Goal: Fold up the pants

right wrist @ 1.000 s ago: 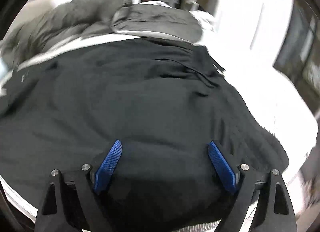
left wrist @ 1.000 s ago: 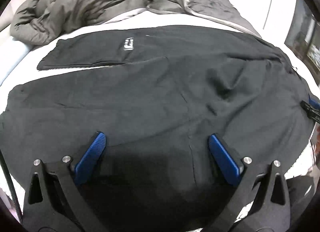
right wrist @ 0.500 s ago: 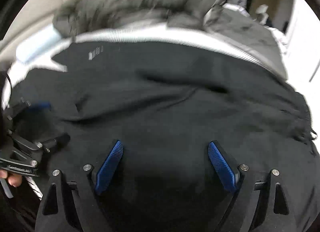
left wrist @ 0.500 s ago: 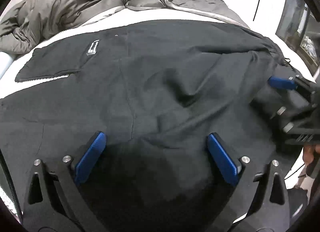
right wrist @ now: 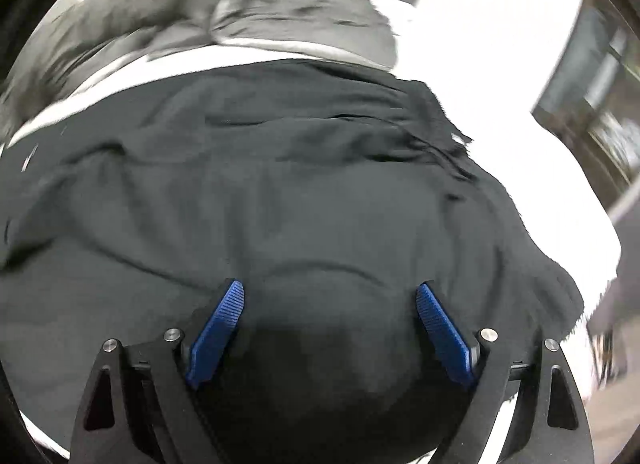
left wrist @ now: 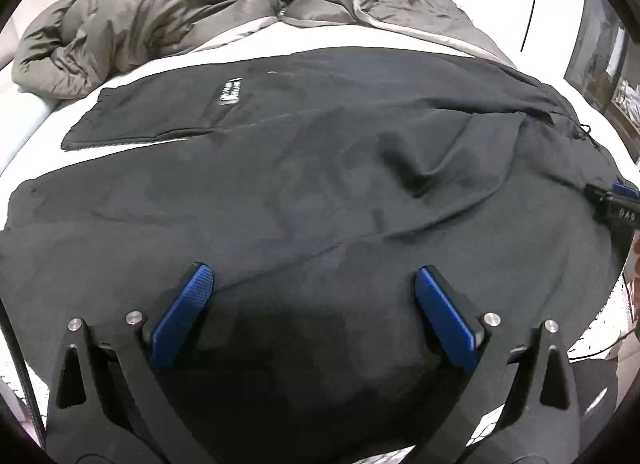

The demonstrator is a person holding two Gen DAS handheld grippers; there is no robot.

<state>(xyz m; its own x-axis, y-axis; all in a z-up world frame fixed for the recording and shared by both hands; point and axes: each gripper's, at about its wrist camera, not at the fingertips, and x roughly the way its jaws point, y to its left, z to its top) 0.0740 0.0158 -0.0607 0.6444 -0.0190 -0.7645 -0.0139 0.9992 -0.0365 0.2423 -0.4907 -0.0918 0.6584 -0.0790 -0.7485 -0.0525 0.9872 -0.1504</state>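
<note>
Black pants (left wrist: 320,168) lie spread across a bed (left wrist: 400,38) covered by a white sheet, their legs reaching toward the left of the left wrist view and the waist end toward the right. A small white label (left wrist: 231,93) sits on the farther leg; its lettering is too small to read. The left gripper (left wrist: 312,296) hovers over the near leg, its blue pads (left wrist: 182,322) spread wide with nothing pinched between them. At the right edge of that view the tip of the right gripper (left wrist: 618,204) shows above the waist area, with white letters on its black body that appear to read "DAB", though they are cut off by the frame. In the blurred right wrist view, the right gripper's own blue pads (right wrist: 442,334) likewise stand wide apart over the dark cloth, gripping nothing. A rumpled grey duvet (left wrist: 168,12) is heaped along the far side of the bed, beyond the pants. A dark-framed picture (left wrist: 600,44) hangs on the white wall at right.
</note>
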